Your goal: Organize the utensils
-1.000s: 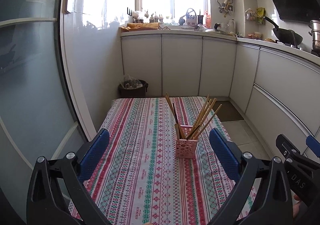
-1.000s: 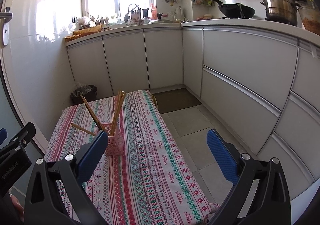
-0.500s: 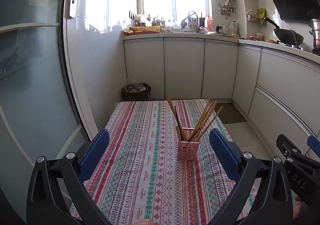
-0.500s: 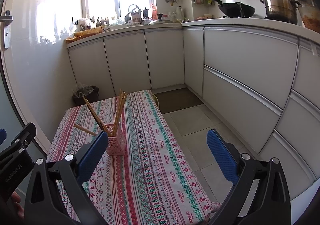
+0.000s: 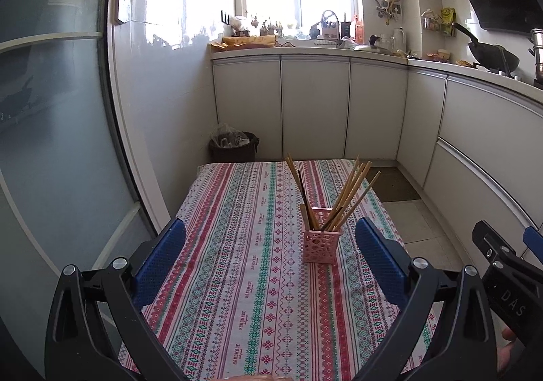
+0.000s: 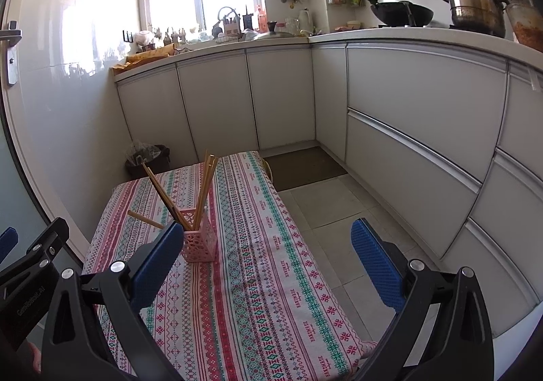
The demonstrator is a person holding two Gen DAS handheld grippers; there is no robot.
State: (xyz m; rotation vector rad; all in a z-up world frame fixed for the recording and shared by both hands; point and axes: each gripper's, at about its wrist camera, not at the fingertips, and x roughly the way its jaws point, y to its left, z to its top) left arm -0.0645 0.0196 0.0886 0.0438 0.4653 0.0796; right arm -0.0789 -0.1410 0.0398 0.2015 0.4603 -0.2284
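A pink perforated holder (image 5: pixel 319 244) stands on a table with a striped patterned cloth (image 5: pixel 237 262). Several wooden chopsticks (image 5: pixel 349 196) and one dark one stand in it, fanned out. It also shows in the right wrist view (image 6: pixel 199 244) with its chopsticks (image 6: pixel 203 184). My left gripper (image 5: pixel 269 253) is open and empty, held back above the near part of the table. My right gripper (image 6: pixel 266 260) is open and empty, to the right of the holder, over the table's right edge.
A glass door (image 5: pixel 51 143) stands close on the left. White kitchen cabinets (image 6: pixel 407 130) run along the back and right. A dark bin (image 5: pixel 234 145) sits beyond the table's far end. A tiled floor (image 6: pixel 332 208) and a dark mat (image 6: pixel 305 167) lie on the right.
Both grippers have drawn back and risen a little; the holder looks slightly farther off and lower in both views. Nothing was taken hold of or let go.
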